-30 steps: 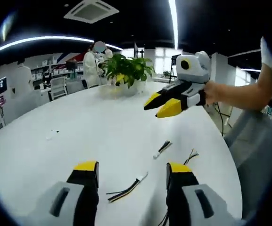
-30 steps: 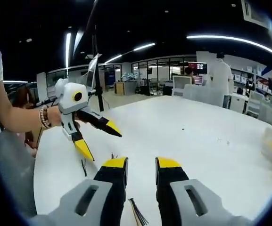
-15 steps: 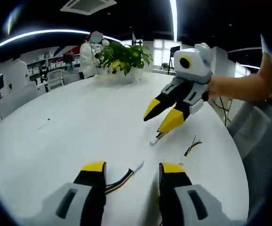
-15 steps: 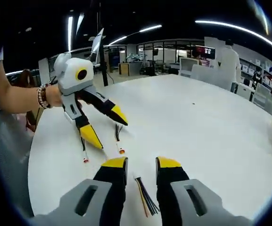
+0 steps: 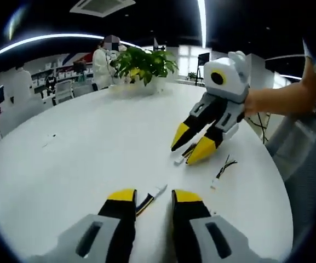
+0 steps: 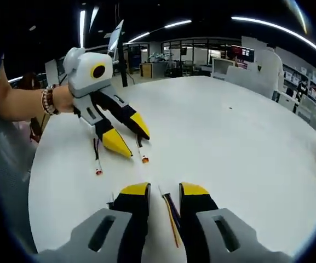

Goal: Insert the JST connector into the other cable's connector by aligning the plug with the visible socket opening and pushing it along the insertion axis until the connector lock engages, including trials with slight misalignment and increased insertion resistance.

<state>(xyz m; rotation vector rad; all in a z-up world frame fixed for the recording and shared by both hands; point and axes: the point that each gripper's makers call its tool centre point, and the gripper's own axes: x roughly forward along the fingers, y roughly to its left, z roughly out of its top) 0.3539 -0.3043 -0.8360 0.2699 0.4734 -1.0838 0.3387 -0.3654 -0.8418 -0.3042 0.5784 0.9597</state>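
My left gripper point(image 5: 150, 198) parted low over the white-plugged cable point(image 5: 151, 196) on the table point(image 5: 81, 159), right gripper point(image 5: 191, 145) spread astride the second cable point(image 5: 184, 156), contact unclear.

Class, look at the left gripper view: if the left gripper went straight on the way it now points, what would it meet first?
Most likely the cable on the white table, lying between the open jaws of the left gripper with its white connector pointing ahead. Depth is unclear.
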